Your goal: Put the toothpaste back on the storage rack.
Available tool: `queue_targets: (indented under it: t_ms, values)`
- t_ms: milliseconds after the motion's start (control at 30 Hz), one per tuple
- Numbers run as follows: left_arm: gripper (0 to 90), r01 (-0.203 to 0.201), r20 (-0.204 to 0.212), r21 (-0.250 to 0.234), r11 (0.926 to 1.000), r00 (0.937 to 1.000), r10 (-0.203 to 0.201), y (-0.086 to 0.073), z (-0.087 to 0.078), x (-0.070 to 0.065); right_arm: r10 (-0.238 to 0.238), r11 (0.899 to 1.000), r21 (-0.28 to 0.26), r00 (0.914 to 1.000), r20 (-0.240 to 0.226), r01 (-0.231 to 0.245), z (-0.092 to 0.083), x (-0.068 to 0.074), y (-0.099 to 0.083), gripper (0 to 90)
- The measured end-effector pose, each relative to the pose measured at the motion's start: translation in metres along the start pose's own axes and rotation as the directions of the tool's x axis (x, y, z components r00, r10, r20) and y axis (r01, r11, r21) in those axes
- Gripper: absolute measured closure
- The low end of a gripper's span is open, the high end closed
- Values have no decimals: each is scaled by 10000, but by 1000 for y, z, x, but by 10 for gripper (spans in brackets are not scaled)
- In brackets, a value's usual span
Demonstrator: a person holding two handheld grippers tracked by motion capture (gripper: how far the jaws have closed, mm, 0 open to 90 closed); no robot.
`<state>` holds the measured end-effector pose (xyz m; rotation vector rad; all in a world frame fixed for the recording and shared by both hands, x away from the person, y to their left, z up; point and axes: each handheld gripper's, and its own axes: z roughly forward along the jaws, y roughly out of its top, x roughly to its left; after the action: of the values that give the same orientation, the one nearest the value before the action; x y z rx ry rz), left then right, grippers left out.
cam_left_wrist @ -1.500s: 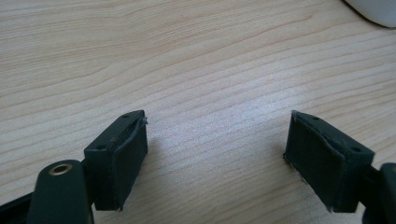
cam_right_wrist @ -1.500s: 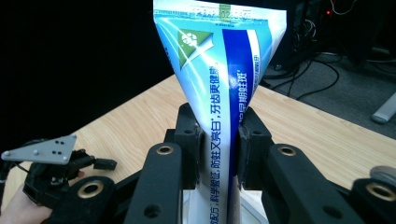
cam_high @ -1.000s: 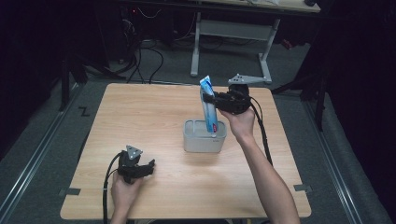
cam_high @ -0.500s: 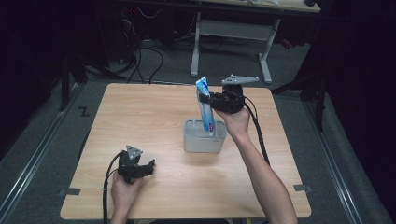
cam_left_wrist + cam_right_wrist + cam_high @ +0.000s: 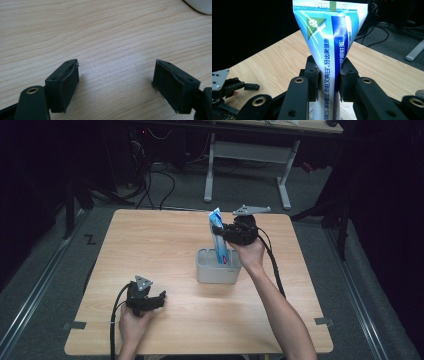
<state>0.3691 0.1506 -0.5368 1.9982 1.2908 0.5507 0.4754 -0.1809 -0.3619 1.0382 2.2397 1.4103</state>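
Right gripper is pinching a blue-and-white tube, its black pads pressing on both sides of the tube's body (flat crimped end pointing up, printed text running along it). In the high view the tube is standing nearly upright with its lower end inside a grey bin sitting near the middle of the table; the right hand is hanging just above the bin's far right side, cable trailing down along the forearm.

Left gripper is resting low at the table's near left, well apart from the bin, jaws spread wide with bare wood between them; the left gripper view is showing a white curved edge at its top right corner (can't tell what it is).

Table is light wood with visible grain. Grey floor is surrounding it, with tape marks, black cables and a white desk frame behind; the rest of the room is lying in darkness.
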Motion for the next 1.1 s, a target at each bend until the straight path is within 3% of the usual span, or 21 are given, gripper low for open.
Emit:
queue_targets:
  t_ms: [700,1100]
  values:
    - [212,-24,25,10,10000,10000,24,0,0,0,-27,9985,549,10000,-14,28,12,1,-14,728]
    - [213,-22,26,10,10000,10000,22,0,0,0,-127,9983,561,9999,70,122,12,1,-24,728]
